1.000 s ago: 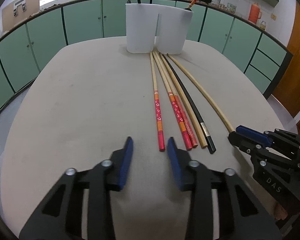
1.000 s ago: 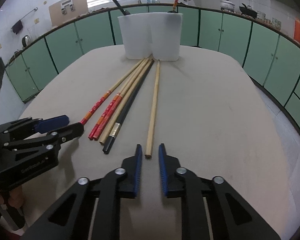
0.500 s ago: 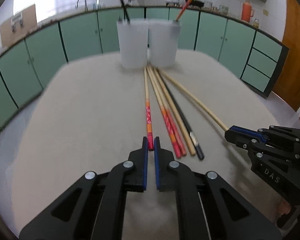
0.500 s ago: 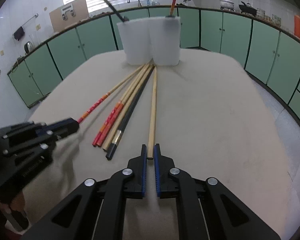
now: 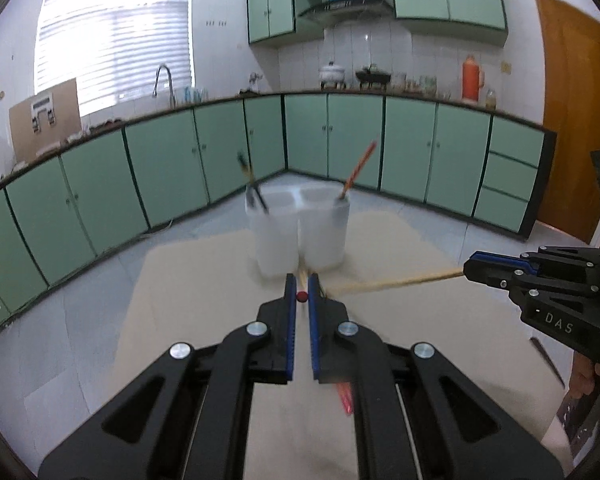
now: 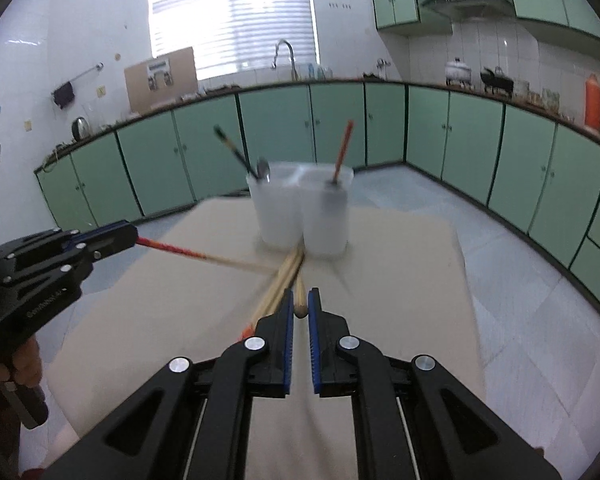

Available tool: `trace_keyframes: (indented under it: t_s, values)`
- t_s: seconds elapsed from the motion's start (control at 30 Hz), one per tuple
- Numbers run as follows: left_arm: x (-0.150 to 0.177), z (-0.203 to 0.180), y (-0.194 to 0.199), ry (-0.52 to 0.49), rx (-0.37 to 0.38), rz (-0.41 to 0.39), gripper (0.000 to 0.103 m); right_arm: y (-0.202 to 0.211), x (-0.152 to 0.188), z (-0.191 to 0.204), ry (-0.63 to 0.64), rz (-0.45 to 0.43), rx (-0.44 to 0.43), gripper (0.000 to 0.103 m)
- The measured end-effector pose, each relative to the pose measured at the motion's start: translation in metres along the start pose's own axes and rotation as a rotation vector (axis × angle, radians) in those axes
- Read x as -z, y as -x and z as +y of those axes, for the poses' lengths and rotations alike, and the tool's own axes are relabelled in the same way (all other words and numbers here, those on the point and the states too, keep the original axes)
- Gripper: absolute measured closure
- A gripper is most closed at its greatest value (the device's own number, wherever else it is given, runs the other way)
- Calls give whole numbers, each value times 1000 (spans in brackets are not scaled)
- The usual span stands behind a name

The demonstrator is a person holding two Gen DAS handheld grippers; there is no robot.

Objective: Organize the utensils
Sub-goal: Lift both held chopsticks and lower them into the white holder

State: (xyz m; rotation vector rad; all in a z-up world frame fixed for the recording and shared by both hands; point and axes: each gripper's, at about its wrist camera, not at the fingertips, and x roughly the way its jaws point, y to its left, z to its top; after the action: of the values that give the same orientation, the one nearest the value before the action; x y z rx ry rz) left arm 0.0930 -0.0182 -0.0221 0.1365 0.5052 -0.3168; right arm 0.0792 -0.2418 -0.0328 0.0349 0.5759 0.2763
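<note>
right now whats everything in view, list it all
holder: one, translucent white, two compartments, far end of the table
table: one, beige top, under everything
black utensil: one, leaning in the holder's left compartment
red utensil: one, leaning in the right compartment
red-ended chopstick: one, red end clamped in the left gripper, far end low by the holder
plain wooden chopstick: one, tan, near end clamped in the right gripper
loose chopsticks: a few, too blurred to count, on the table before the holder
cabinets: green, along the walls
left gripper: black, blue fingers, shut
right gripper: black, blue fingers, shut
</note>
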Motion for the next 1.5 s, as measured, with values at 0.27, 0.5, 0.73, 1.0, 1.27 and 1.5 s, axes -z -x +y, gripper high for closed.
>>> trace_keyframes:
  t_s: [0.27,0.5,0.73,1.0,1.27,1.5]
  values:
    - [-43,-1,8,2,49,-75,98,6,-59,0,21,-40,-59,96]
    - [-63,0,14,6,98,-107,98,5,-93,-6,31,-27,-136,96]
    - [-97,3,21,4,110,-176,98,18,-140,-9,46,-97,-182,96]
    - [-169,1,15,-5,77,-322,98,22,-209,-11,82,-215,-113,96]
    - [-206,-9,-30,-20,9,-356,98,-23,-245,-18,80,-224,-24,96]
    - [-191,0,-90,-2,-50,-282,98,-90,-226,-33,33,-144,-4,96]
